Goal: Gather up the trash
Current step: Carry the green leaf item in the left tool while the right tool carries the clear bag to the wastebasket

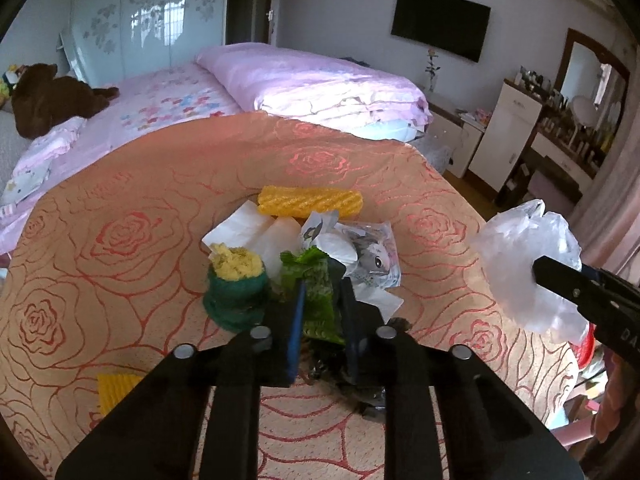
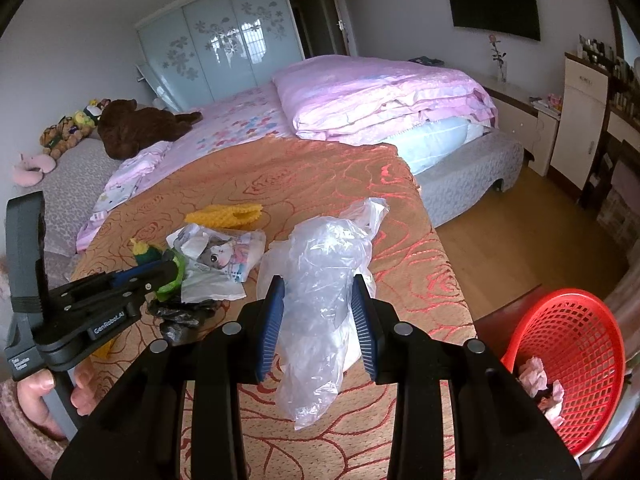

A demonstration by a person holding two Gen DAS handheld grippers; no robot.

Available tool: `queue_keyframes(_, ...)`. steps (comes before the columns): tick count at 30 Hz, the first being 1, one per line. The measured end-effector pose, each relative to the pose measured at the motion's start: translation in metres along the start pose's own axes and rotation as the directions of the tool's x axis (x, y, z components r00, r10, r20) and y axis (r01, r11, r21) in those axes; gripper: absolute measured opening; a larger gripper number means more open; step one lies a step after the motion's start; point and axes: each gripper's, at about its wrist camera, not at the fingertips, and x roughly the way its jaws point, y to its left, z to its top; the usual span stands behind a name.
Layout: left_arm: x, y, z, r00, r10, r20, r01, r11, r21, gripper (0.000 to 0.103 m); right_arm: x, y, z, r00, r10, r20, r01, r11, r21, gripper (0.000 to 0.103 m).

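Note:
A green crinkled wrapper (image 1: 318, 308) stands between the blue pads of my left gripper (image 1: 320, 280), which is shut on it just above the trash pile. From the right wrist view, that gripper (image 2: 170, 274) pinches the green wrapper (image 2: 178, 276) beside a cartoon-print packet (image 2: 224, 254). My right gripper (image 2: 318, 320) is shut on a crumpled clear plastic bag (image 2: 320, 280) and holds it above the table. The same bag (image 1: 524, 264) hangs at the right of the left wrist view. A red mesh basket (image 2: 580, 360) with pink crumpled paper in it sits low at the right.
On the orange rose-patterned cloth (image 1: 120, 240) lie a yellow foam roll (image 1: 310, 200), white tissue (image 1: 240, 228), a green and yellow knitted lump (image 1: 236, 280), a black bag (image 2: 180, 320) and a yellow scrap (image 1: 116, 392). A bed with pink bedding (image 2: 380, 96) stands behind.

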Motion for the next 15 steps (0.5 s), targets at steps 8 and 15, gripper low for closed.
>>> queue_keyframes(8,-0.026,0.003,-0.001,0.998,-0.026,0.057,0.027,0.999,-0.02,0.008,-0.008,0.001,0.002,1.0,0.006,0.024,-0.006,1.0,0.002,0.034)
queue_keyframes(15,-0.058,-0.005,0.005,0.991,-0.053,0.123,0.055,0.998,-0.013,0.008,-0.022,-0.001,0.005,0.999,0.009,0.051,-0.01,1.0,0.011,0.034)
